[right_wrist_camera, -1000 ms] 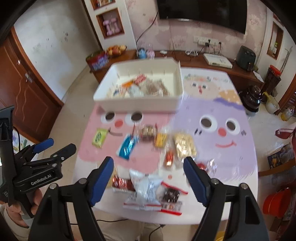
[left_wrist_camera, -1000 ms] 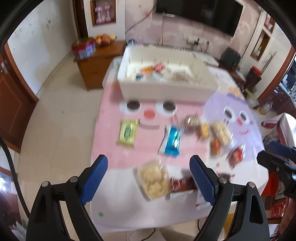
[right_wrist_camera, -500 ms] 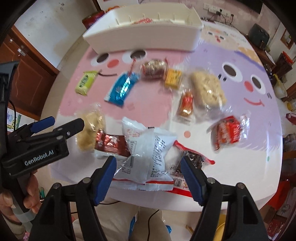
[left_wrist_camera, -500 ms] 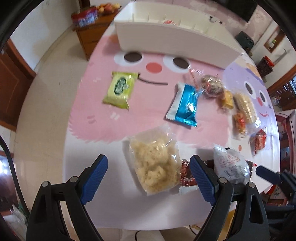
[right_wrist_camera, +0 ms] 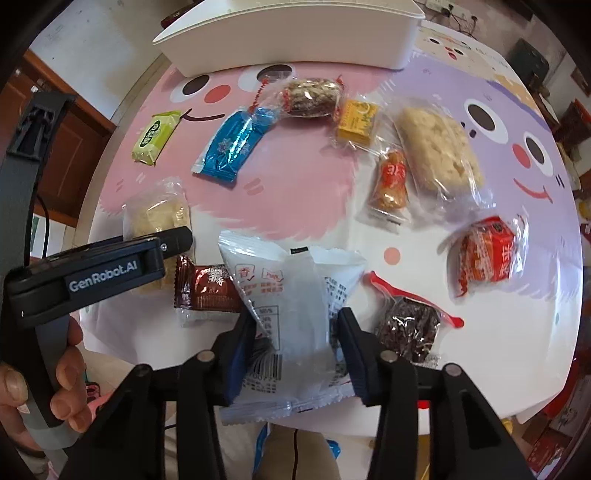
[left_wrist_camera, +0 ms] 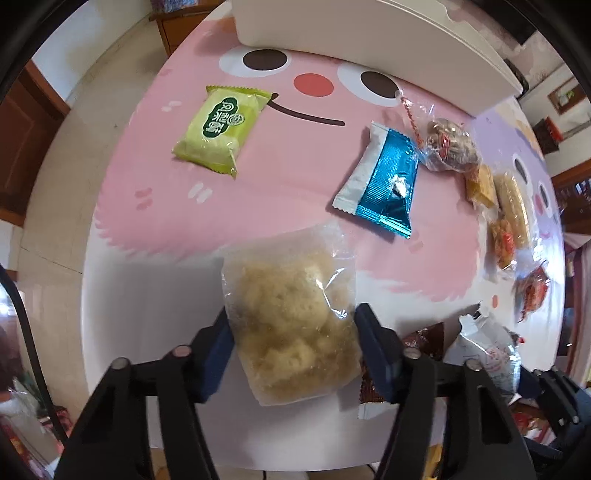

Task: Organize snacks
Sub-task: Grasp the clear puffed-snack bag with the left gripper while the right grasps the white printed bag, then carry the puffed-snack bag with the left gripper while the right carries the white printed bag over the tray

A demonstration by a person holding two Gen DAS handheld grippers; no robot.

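My left tongs (left_wrist_camera: 293, 345) have just been closing and now pinch the clear bag of pale puffed snack (left_wrist_camera: 291, 317) by its two side edges, the blue pads pressed against the wrapper while the bag lies on the table (left_wrist_camera: 155, 295). My right tongs (right_wrist_camera: 297, 341) have likewise just been closing and grip the white printed packet (right_wrist_camera: 295, 295), which bunches up between the pads. Just to the left of the right tongs lies a brown wrapped bar (right_wrist_camera: 207, 290), and just to their right a dark snack in a red-edged wrapper (right_wrist_camera: 410, 326). Ahead of both tongs, spread over the cartoon tablecloth, are the blue foil packet (left_wrist_camera: 384, 184), the green packet (left_wrist_camera: 221, 129) and several more; beyond them all stands the white bin (right_wrist_camera: 295, 33). I judge this the pick-up step, both grasps made. Next I must lift both packets clear without dragging neighbours, then carry them forward over the bin's wall.
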